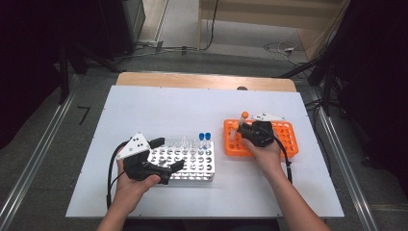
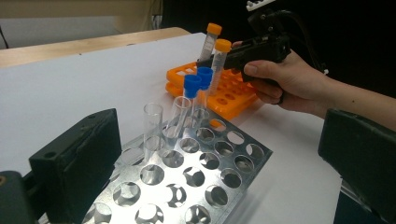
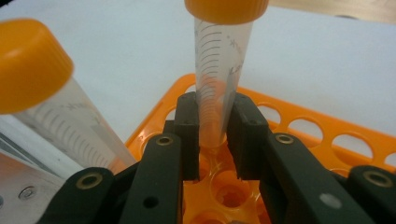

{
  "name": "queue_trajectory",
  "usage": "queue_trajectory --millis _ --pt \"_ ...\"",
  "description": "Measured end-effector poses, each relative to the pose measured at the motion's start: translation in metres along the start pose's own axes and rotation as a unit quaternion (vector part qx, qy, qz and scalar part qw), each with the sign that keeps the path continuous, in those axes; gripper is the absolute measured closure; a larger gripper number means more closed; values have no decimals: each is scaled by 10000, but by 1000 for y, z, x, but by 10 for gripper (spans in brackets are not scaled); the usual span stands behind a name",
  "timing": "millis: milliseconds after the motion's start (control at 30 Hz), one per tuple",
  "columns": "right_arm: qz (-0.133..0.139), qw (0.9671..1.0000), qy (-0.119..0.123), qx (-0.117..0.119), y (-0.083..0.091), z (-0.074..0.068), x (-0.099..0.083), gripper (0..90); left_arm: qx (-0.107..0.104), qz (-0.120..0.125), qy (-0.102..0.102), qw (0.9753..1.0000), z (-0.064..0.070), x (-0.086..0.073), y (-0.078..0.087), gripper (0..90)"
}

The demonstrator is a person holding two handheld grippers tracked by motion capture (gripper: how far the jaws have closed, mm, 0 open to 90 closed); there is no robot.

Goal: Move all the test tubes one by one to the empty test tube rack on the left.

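Left gripper (image 1: pixel 167 156) nearest, low over the worktop (image 1: pixel 159 108), jaws spread wide and holding nothing; between and just beyond them sits the metal rack (image 2: pixel 196 175), with clear tubes (image 2: pixel 153 122) and two blue-capped tubes (image 2: pixel 197 86) at its far side. Right gripper (image 3: pixel 213 135) over the orange rack (image 1: pixel 286 139), jaws clenched on an orange-capped tube (image 3: pixel 219 74), upright, its tip at a rack hole. A second orange-capped tube (image 3: pixel 44 93) stands tilted just left of those jaws.

Two racks sit side by side on the table (image 1: pixel 144 106): the perforated rack (image 1: pixel 192 166) to the left, holding tubes (image 1: pixel 205 140) along its far row, and the second rack (image 1: pixel 284 139) to its right, holding two capped tubes (image 2: pixel 219 60) at its left end.
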State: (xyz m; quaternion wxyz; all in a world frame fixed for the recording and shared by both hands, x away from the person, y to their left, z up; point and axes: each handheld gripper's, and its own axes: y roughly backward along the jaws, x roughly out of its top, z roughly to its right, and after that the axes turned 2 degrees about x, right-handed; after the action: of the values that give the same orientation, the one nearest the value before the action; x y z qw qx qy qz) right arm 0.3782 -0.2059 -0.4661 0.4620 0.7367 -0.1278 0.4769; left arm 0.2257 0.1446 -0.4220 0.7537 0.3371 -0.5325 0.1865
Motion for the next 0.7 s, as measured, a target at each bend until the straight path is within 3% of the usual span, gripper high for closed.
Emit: queue_trajectory --millis 167,467,700 --pt "360 9993 58 90 15 1 4 726 -19 -5 -19 10000 0 1 -1 0" --pt "740 9970 169 155 44 1 7 725 -134 -16 -73 9999 3 6 -10 0" --pt "805 9958 309 293 66 -2 6 726 -269 9 -144 9995 6 13 -21 0"
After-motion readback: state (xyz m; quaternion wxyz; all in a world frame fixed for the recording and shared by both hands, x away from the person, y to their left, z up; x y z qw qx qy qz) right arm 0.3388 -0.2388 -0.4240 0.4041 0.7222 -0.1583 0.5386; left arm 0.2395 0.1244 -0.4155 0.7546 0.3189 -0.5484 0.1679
